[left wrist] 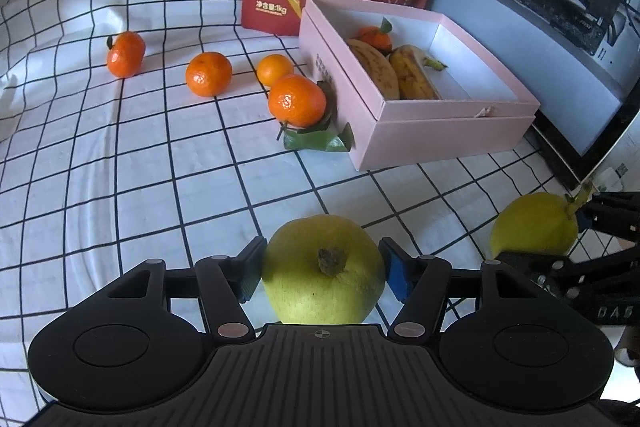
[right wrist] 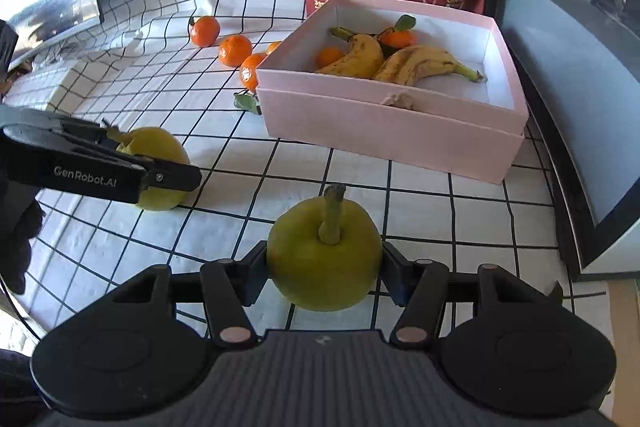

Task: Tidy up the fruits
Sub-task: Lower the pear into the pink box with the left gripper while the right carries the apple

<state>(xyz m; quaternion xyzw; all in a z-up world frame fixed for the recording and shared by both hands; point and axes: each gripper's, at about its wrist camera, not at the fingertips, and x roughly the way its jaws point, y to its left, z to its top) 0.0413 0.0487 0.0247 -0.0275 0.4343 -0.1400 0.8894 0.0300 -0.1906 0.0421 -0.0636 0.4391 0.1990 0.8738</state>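
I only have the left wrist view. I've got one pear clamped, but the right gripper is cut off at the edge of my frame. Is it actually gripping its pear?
Observer: Yes. The right gripper has a pad against each side of its pear, and the stem points up.
Operator: How many mandarins are in the pink box? I see only one.
Observer: Two. There's the leafed mandarin you can see, and a second mandarin hidden from you behind the bananas.
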